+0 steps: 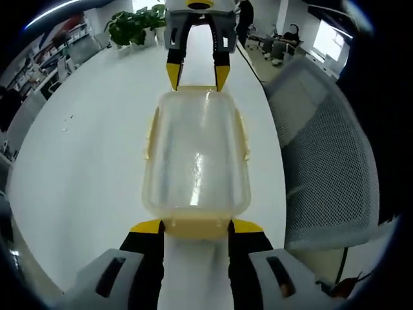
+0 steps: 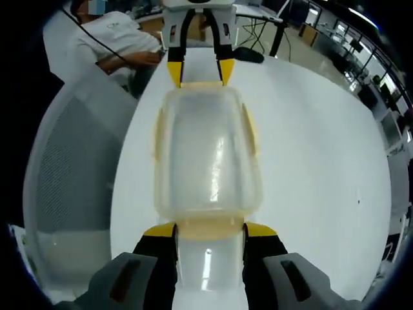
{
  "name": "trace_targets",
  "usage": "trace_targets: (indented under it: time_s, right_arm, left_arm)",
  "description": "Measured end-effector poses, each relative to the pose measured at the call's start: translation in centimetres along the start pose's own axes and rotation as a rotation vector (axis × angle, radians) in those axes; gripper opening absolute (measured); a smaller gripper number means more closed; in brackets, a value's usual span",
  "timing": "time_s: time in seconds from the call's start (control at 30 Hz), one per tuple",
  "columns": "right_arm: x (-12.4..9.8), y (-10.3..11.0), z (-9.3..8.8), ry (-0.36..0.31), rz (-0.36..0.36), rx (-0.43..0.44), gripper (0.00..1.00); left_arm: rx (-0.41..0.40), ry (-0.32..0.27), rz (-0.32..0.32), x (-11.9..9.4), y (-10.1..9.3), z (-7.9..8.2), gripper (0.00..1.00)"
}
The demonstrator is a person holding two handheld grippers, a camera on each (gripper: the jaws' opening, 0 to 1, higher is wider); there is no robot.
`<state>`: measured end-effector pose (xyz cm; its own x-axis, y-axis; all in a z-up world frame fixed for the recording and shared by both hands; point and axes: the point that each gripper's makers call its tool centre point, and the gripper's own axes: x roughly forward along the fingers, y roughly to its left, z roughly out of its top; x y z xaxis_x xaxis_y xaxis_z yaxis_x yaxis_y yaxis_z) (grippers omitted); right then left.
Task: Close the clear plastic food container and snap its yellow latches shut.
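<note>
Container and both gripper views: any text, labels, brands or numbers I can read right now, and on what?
No legible text.
Clear container: no label or brand to be seen on lid or yellow latches.
Left gripper, right gripper: no markings readable.
Person's white shirt: a small dark mark, too blurred to read.
Background shelves: too small to read.

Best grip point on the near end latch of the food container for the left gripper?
Grip the yellow end latch flap itself, coming straight in along the table from the container's short end. It sits at the centre of that end, already between the left gripper tips, while the right gripper faces the opposite end. The clear container walls are rounded, probably slippery, so avoid those.
</note>
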<state>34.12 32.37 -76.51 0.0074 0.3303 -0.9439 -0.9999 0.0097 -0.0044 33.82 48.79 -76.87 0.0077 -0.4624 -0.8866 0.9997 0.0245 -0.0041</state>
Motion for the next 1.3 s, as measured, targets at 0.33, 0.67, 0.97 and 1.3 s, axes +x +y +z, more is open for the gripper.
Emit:
trace_targets:
  time_s: [0.33,0.67,0.97,1.3]
  right_arm:
    - [-1.4,0.0,-4.1,-0.001,-0.002,-0.006,0.38]
    - [-2.4,0.0,-8.1,-0.002,-0.005,0.007,0.38]
    - [-3.2,-0.1,-11.4,-0.005,-0.009,0.018,0.38]
    - [-3.9,-0.1,-13.3,-0.018,-0.016,0.015,0.38]
  left_arm:
    - [-0.007,0.008,0.005,2.0,-0.1,3.9,0.37]
    - [0.006,0.018,-0.001,4.3,0.0,7.3,0.37]
    - [0.013,0.021,-0.013,5.9,0.0,10.2,0.37]
    - [0.020,0.030,-0.011,6.8,-0.2,12.1,0.37]
